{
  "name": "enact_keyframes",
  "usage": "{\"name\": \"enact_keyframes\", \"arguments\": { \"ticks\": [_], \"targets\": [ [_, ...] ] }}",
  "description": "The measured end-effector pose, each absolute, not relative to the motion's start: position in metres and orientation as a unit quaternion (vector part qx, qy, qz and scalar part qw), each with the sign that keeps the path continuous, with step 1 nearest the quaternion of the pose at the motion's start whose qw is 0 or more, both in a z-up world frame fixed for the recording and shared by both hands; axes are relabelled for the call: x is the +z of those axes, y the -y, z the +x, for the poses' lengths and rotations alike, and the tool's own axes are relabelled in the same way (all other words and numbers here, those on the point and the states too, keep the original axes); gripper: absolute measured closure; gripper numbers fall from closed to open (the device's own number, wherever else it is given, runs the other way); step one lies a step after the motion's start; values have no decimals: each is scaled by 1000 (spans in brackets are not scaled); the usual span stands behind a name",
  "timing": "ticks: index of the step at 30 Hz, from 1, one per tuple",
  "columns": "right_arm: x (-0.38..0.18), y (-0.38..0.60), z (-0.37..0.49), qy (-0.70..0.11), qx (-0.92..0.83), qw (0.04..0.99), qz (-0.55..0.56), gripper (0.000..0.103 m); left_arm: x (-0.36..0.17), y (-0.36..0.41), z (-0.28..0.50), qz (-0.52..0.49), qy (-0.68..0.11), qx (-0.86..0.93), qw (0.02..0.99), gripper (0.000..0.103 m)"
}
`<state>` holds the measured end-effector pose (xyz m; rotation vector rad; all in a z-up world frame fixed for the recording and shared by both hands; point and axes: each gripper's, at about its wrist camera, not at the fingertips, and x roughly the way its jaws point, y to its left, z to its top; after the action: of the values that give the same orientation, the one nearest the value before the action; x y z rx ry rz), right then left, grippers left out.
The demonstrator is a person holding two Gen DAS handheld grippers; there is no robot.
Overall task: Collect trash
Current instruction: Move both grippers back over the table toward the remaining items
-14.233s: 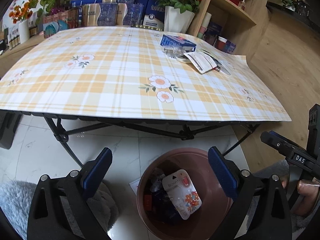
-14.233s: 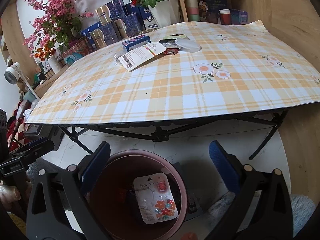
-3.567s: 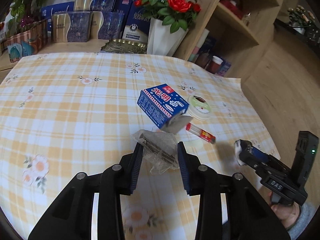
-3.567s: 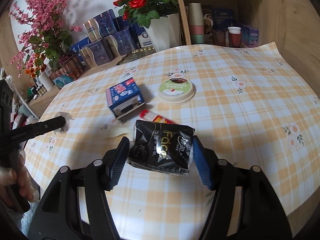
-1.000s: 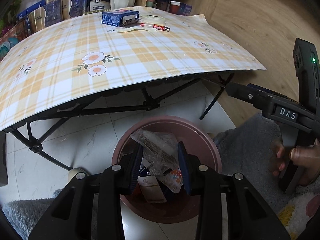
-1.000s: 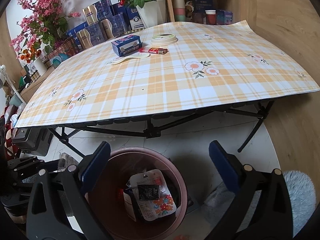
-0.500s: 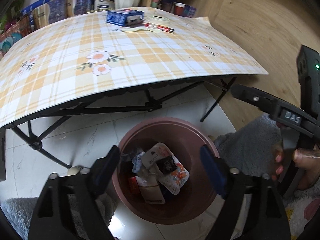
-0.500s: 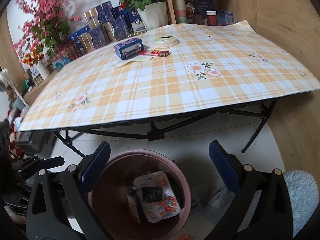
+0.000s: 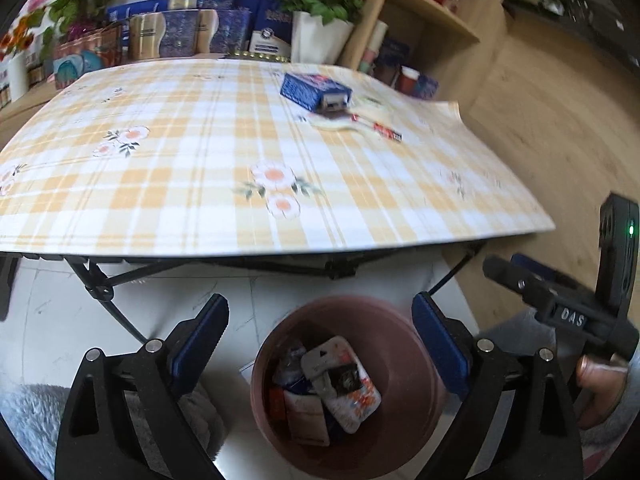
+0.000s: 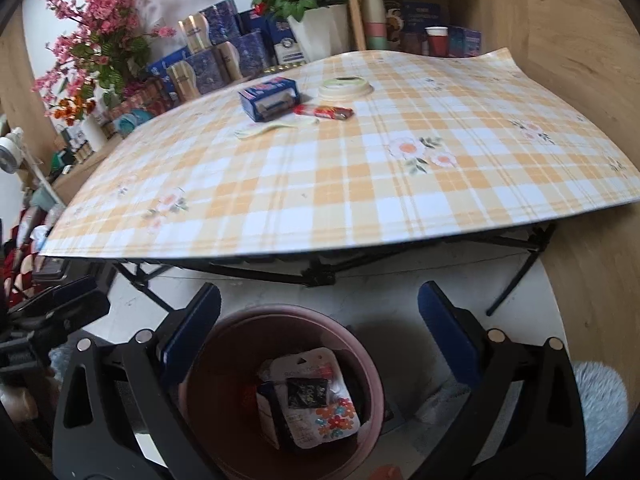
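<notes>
A brown round bin (image 9: 404, 360) (image 10: 216, 380) stands on the floor in front of the table. In it lie a flowered blister card (image 9: 352, 392) (image 10: 320, 412), a black packet (image 10: 306, 392) and a clear wrapper (image 9: 290, 364). My left gripper (image 9: 320, 308) hovers over the bin; its jaws are opening, with nothing between them. Above the same bin, my right gripper (image 10: 319, 292) is open and empty. On the table's far side lie a blue box (image 9: 312, 90) (image 10: 268, 96), a red stick wrapper (image 9: 382, 130) (image 10: 324, 111), a round lid (image 10: 346, 87) and a pale strip (image 10: 272, 128).
The plaid-covered folding table (image 9: 200, 200) (image 10: 360, 200) has black crossed legs (image 9: 104, 284) just behind the bin. Flower pots, gift boxes and a wooden shelf (image 9: 432, 20) line the back. A grey fluffy rug (image 9: 24, 416) lies at the left, wooden floor at the right.
The left gripper opened wide and let go of the clear wrapper, which now lies in the bin. It then rose and tipped up toward the table. The right gripper stayed put.
</notes>
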<state>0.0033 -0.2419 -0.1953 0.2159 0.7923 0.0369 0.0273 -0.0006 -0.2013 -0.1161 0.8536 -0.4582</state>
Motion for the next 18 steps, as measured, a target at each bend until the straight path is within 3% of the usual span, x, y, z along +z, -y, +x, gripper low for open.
{"name": "enact_keyframes", "arguments": {
  "ticks": [18],
  "targets": [
    [-170,278,36,-385,8,922,27,6,-168,3,71,-26,-380,-215,899,12]
  ]
}}
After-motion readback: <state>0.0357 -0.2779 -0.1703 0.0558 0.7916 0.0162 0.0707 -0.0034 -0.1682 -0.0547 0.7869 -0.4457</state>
